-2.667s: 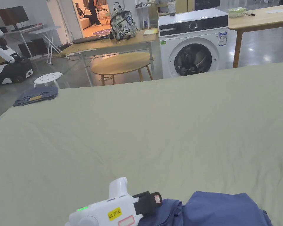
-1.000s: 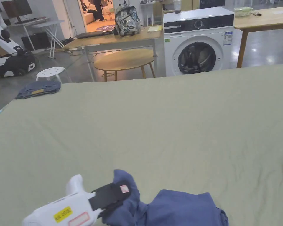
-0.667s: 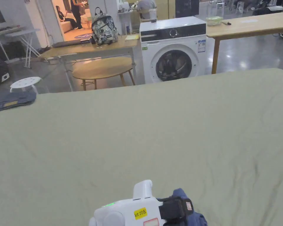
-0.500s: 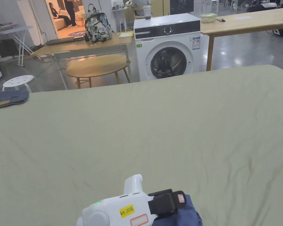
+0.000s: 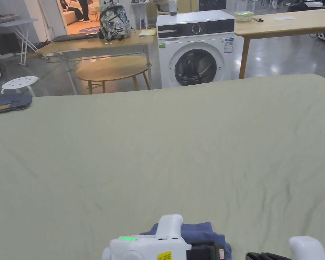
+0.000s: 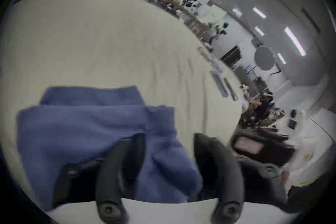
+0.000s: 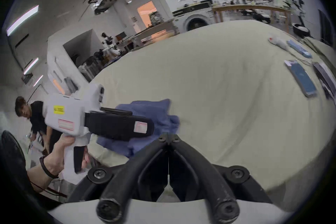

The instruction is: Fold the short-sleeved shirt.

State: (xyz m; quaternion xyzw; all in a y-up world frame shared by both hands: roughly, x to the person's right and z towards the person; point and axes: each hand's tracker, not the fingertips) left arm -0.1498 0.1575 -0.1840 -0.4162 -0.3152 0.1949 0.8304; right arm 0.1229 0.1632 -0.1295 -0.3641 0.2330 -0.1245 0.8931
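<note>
On pale green sheet (image 5: 192, 142), crumpled blue cotton shirt (image 6: 87, 129) unfolded; left gripper (image 6: 169, 151) spread over it (gripping nothing), right gripper (image 7: 168, 138) closed, empty.

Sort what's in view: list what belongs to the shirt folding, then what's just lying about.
Job: blue shirt, left claw, right claw, green-covered table.
Lying about: folded denim, phones, backpack, washing machine.
</note>
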